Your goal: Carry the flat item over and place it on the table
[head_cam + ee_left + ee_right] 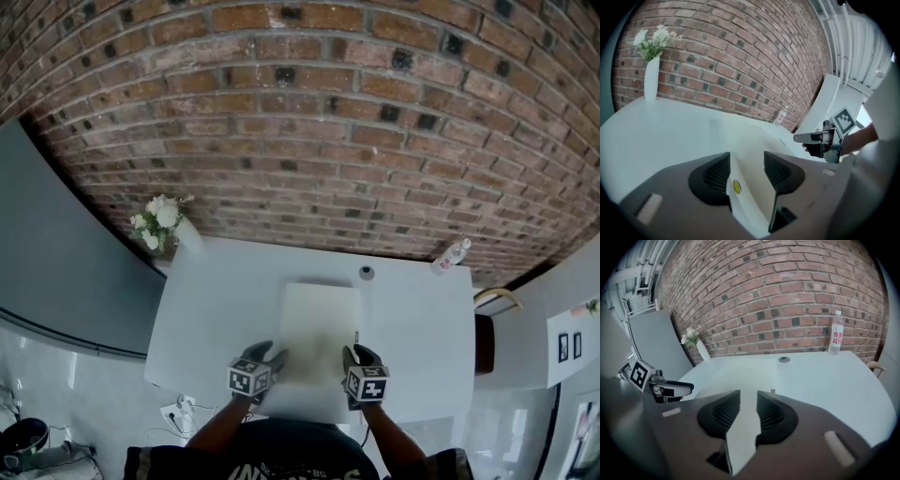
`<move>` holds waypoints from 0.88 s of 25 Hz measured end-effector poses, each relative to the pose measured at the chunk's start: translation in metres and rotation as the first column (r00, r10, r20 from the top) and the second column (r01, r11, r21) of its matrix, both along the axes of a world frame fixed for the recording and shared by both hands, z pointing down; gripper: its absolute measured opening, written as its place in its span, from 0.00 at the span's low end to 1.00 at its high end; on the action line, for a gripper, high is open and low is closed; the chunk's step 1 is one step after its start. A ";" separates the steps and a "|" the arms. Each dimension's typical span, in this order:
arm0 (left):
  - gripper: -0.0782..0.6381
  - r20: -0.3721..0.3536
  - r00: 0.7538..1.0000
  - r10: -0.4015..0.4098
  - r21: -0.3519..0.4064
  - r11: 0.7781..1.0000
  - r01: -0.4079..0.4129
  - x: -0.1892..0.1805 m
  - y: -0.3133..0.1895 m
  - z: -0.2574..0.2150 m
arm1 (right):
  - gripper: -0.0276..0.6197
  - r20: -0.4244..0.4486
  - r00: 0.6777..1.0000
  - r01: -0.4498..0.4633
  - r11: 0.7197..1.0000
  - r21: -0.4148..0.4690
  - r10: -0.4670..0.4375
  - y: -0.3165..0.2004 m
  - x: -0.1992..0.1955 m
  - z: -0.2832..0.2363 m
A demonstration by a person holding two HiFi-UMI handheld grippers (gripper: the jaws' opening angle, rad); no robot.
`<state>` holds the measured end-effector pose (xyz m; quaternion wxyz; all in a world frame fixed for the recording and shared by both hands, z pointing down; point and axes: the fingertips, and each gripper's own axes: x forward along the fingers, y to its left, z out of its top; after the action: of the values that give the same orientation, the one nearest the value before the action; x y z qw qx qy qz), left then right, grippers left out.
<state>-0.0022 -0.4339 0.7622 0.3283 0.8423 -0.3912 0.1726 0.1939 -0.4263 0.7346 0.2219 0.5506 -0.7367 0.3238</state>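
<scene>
I saw the table (422, 328) by the brick wall (309, 112). The board (319, 323) was over its near middle. 2 grippers clamped the board's near edge: left gripper (275, 356) left, right gripper (353, 356) right. Vase (187, 234) far left, bottle (451, 256) far right.

Open desk (422, 319), clutter only at the far edge
A flower vase (187, 234) stands at the far left corner, a bottle (451, 256) at the far right, a small round cap (366, 273) between; both desk sides lie bare.
</scene>
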 end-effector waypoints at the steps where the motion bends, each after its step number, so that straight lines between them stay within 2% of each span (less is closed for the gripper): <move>1: 0.39 0.010 1.000 -0.003 0.019 1.000 0.003 -0.002 -0.001 -0.004 | 0.16 -0.007 1.000 0.005 1.000 0.007 -0.005 0.000 -0.001 -0.003; 2: 0.32 0.027 1.000 -0.006 0.031 1.000 0.005 -0.003 -0.001 -0.007 | 0.07 -0.012 1.000 0.011 1.000 0.010 -0.011 0.001 -0.002 -0.005; 3: 0.25 0.047 0.999 -0.008 0.036 0.999 0.007 -0.005 -0.001 -0.008 | 0.05 -0.014 1.000 0.016 1.000 0.011 -0.016 0.002 -0.003 -0.006; 5: 0.14 0.075 0.997 -0.013 0.048 0.999 0.009 -0.006 -0.002 -0.010 | 0.05 -0.016 1.000 0.024 1.000 0.011 -0.024 0.002 -0.006 -0.008; 6: 0.12 0.081 0.997 -0.015 0.057 0.998 0.010 -0.006 -0.003 -0.012 | 0.05 -0.016 0.999 0.029 0.999 0.015 -0.029 0.002 -0.008 -0.009; 12: 0.12 0.112 0.994 -0.019 0.158 0.987 0.002 0.003 -0.013 -0.042 | 0.04 0.001 0.997 0.079 0.995 0.056 -0.079 -0.003 -0.024 -0.021; 18: 0.12 0.071 0.997 0.009 0.223 0.975 -0.024 0.018 -0.026 -0.089 | 0.04 0.013 0.994 0.103 0.985 0.137 -0.105 -0.021 -0.031 -0.055; 22: 0.12 0.073 0.996 0.047 0.327 0.942 -0.068 0.029 -0.039 -0.129 | 0.04 0.032 0.994 0.092 0.969 0.230 -0.102 -0.040 -0.027 -0.094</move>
<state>0.0272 -0.4730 0.6334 0.1650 0.8903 -0.4002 0.1414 0.1667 -0.4661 0.6405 0.1569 0.5285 -0.7997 0.2378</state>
